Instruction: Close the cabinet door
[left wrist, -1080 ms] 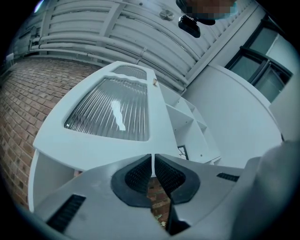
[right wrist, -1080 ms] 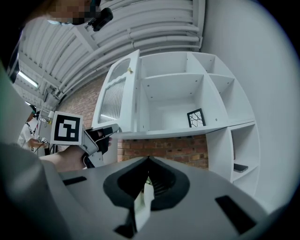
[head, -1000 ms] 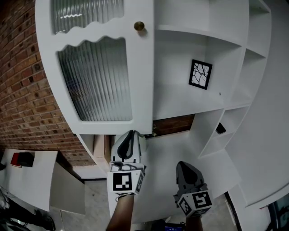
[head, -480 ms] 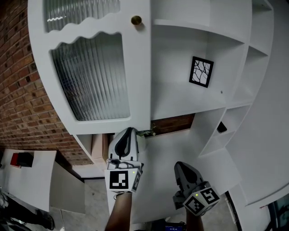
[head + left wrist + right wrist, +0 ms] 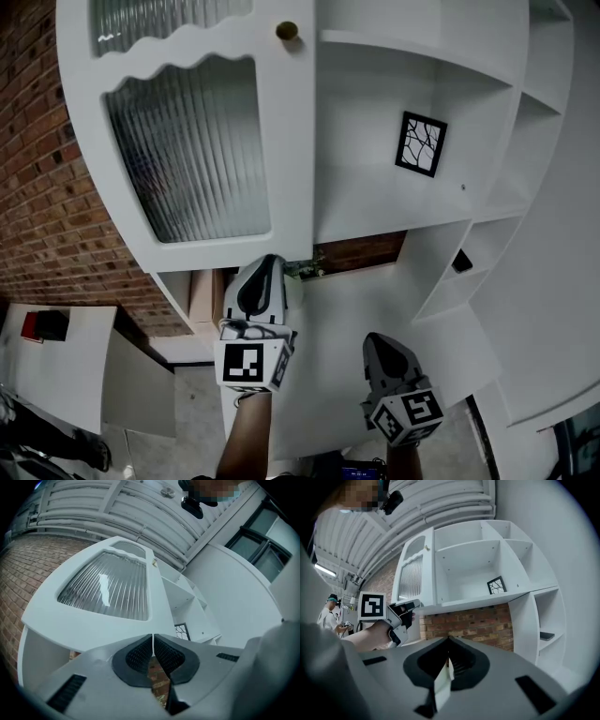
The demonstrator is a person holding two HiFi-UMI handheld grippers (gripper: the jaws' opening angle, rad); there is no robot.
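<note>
The white cabinet door (image 5: 202,141) with ribbed glass and a brass knob (image 5: 286,31) stands swung out from the open cabinet (image 5: 394,84). My left gripper (image 5: 267,266) is shut and empty, its tip up against the door's lower edge near the free corner. From the left gripper view the door (image 5: 108,585) rises just above the closed left gripper (image 5: 153,638). My right gripper (image 5: 380,343) hangs lower and to the right, shut, away from the door. In the right gripper view the right gripper (image 5: 449,641) points at the cabinet, with the left gripper (image 5: 412,604) at the door's bottom.
A black framed picture (image 5: 420,143) leans inside the cabinet on its shelf. White open shelves (image 5: 525,112) run along the right, one holding a dark object (image 5: 459,263). A red brick wall (image 5: 42,187) fills the left. A person (image 5: 332,611) stands far off at the left.
The left gripper has stayed under the door's lower edge, shifting slightly left. The knob has drifted up in the view. The right gripper has barely moved.
</note>
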